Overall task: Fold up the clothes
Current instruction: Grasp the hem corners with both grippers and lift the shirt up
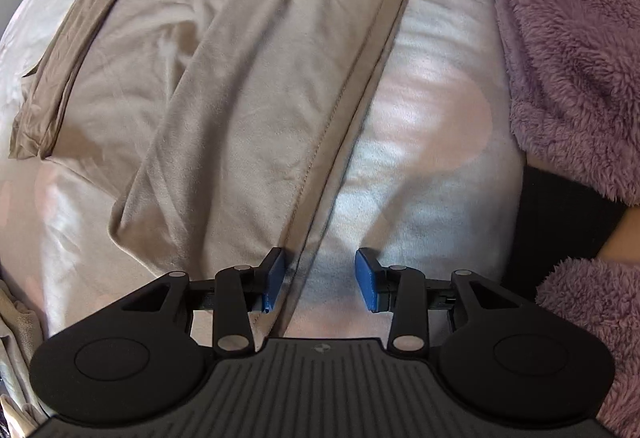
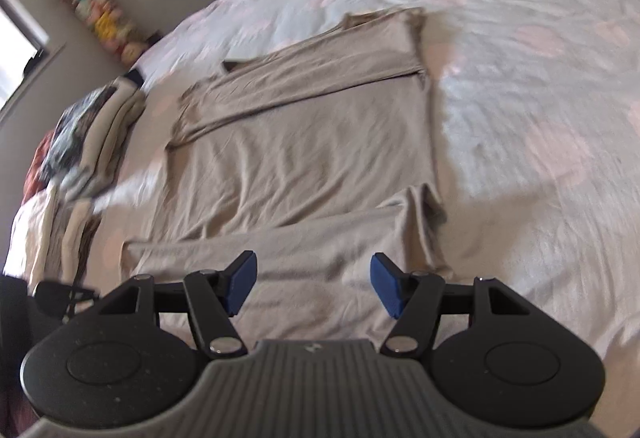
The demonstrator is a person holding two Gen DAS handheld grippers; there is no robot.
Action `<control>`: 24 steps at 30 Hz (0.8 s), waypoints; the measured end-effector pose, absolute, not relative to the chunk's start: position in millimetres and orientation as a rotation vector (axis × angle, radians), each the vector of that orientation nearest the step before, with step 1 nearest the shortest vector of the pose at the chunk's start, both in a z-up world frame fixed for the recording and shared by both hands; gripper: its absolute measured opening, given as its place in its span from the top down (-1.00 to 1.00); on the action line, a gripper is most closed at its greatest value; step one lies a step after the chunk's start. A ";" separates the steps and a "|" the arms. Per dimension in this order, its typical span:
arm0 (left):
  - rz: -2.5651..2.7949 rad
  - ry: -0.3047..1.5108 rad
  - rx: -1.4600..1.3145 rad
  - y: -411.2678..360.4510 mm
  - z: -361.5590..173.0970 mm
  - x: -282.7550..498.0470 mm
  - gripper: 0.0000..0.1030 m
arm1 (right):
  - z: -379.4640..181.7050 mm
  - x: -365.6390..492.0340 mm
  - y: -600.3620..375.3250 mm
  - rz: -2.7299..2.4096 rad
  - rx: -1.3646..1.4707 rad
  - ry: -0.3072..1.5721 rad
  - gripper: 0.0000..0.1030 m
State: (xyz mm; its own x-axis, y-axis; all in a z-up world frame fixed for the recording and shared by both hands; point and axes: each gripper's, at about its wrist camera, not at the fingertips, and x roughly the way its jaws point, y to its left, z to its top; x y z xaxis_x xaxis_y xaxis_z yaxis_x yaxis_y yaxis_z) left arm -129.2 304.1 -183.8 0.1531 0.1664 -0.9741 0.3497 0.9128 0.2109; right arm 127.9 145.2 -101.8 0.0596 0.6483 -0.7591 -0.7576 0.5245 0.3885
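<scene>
The beige garment (image 2: 304, 141) is lying spread flat on the bed (image 2: 520, 109), whose cover is pale with faint pink patches. Both of its long sides are lying folded inward as narrow bands, one along the garment's far edge and one along the edge nearest the right hand-held gripper (image 2: 313, 286).

That right hand-held gripper is hovering over the garment's near folded band, its blue pads (image 2: 242, 284) standing well apart with nothing between them.

The left hand-held gripper (image 1: 320, 280) is pointing steeply down at the garment's hemmed edge (image 1: 320, 157). Its pads are standing apart: the left pad (image 1: 274, 280) is sitting right at the fold of the beige cloth, while the right pad (image 1: 370, 278) is hanging over bare bedcover just beside the garment. The cloth's edge is running between them, but neither pad is pressing on it.

A fluffy mauve sleeve (image 1: 580, 57) is showing on the side of the garment away from its main body, in the left wrist view.

Beyond the garment's far end from the bed's open expanse, a pile of other clothes (image 2: 84, 141) is sitting near the bed's edge.
</scene>
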 end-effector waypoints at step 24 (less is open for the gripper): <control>-0.090 1.407 0.513 308.9 -181.6 -134.8 0.17 | -144.5 91.4 184.4 1.340 -1.219 0.978 0.04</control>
